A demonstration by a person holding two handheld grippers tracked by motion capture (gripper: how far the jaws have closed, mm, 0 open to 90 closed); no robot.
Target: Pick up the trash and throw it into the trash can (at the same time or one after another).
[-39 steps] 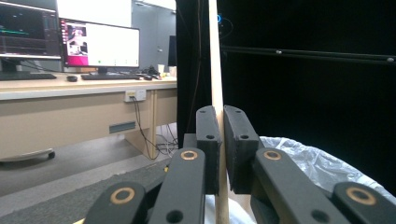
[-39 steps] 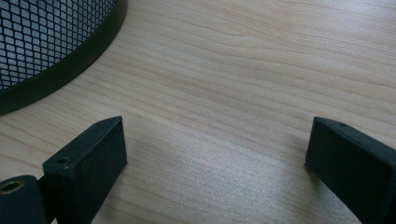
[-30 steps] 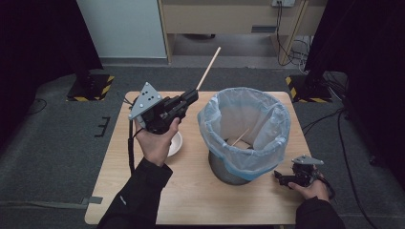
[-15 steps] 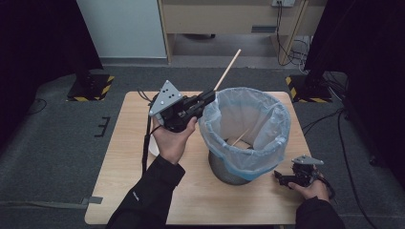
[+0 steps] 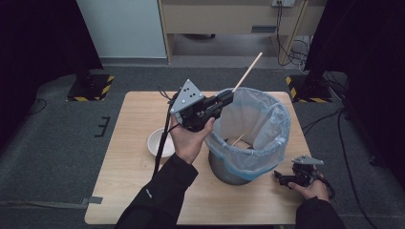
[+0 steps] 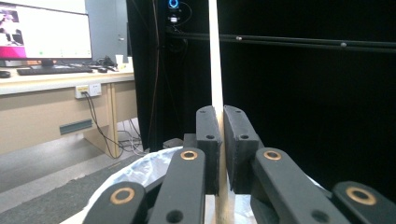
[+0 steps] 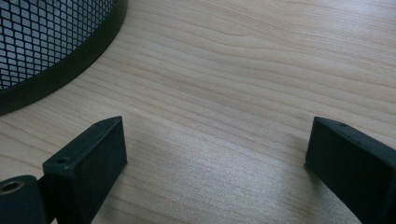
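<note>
The left gripper (image 5: 224, 99) is pinching a thin pale wooden stick (image 5: 247, 72) between its closed jaws, holding it raised over the near-left rim of the round black mesh bin lined with a translucent light-blue plastic bag (image 5: 267, 119); the stick is angling up and away to the far right. A second stick (image 5: 238, 140) is lying inside the bag. The right gripper (image 5: 282, 179) is resting on the light wooden table (image 5: 129, 191) near the bin's right side, jaws spread wide around nothing. A white round bowl (image 5: 155, 140) is sitting left of the bin.
</note>
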